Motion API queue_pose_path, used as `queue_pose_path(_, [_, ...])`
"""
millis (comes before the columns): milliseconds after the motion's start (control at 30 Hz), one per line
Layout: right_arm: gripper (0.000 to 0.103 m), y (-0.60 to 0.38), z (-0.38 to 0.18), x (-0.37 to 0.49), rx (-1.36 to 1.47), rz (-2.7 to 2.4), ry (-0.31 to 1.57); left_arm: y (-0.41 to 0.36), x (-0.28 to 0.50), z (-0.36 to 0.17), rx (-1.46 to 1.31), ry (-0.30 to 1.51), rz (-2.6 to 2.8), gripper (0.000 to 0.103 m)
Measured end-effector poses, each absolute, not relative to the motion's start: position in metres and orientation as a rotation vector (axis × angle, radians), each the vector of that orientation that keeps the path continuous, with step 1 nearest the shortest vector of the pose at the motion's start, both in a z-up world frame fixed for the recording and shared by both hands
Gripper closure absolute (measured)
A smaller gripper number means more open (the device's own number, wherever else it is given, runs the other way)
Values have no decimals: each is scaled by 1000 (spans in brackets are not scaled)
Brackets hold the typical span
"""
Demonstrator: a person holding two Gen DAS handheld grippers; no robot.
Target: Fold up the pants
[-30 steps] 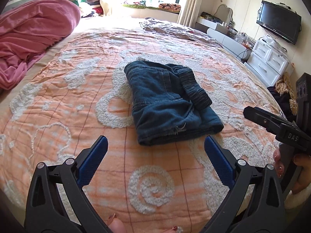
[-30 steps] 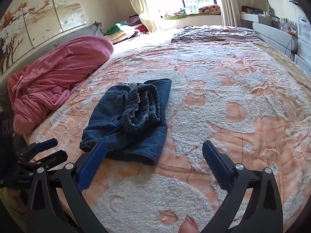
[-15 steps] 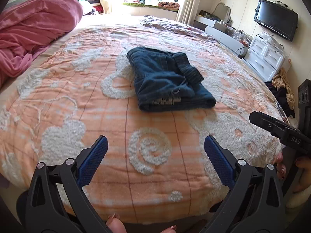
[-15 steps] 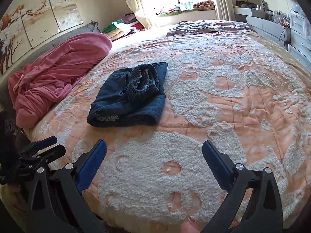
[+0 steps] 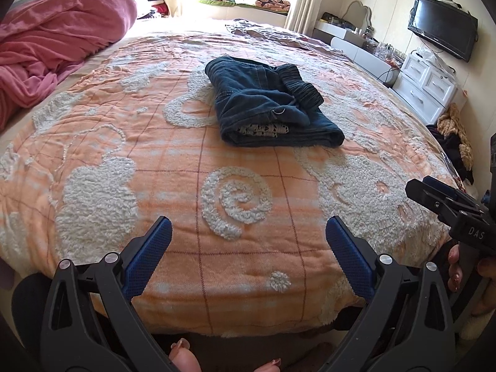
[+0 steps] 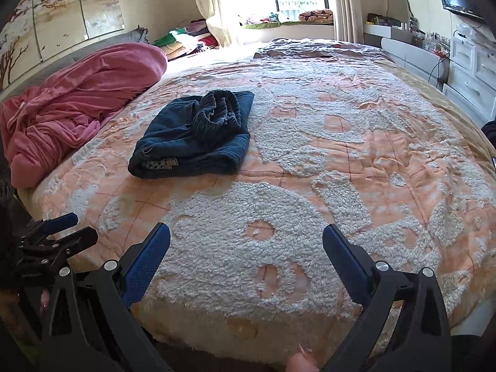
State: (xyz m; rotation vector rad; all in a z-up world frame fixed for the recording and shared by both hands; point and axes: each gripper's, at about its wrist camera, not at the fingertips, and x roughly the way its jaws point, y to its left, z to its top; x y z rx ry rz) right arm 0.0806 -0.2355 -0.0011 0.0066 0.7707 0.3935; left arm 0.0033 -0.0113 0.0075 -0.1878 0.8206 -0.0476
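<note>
Dark blue denim pants (image 5: 269, 102) lie folded into a compact bundle on the orange and white bedspread (image 5: 124, 155), with a ribbed waistband on top and a patterned lining showing at the near edge. The same pants (image 6: 195, 136) appear left of centre in the right wrist view. My left gripper (image 5: 248, 232) is open near the bed's front edge, well short of the pants and holding nothing. My right gripper (image 6: 246, 240) is open too, over the bedspread (image 6: 341, 161), also empty. Each gripper shows at the other view's side edge.
A pink blanket (image 5: 52, 46) is heaped at the bed's left side. A grey quilt (image 6: 316, 50) lies at the far end by the window. White drawers (image 5: 427, 83) and a wall television (image 5: 443, 26) stand to the right, with clothes (image 5: 455, 142) on the floor.
Both grippers have pulled back from the pants toward the bed's near edge, staying open. The folded pants now sit farther away and have not changed shape.
</note>
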Motion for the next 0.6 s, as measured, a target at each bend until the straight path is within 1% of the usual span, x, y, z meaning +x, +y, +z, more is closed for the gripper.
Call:
queue_pose_path(300, [5, -230, -9, 66, -25, 390, 781, -8, 3, 4, -201, 825, -35, 10])
queue_pose_path(600, [5, -229, -13, 70, -24, 394, 788, -11, 4, 1, -193, 833, -33, 10])
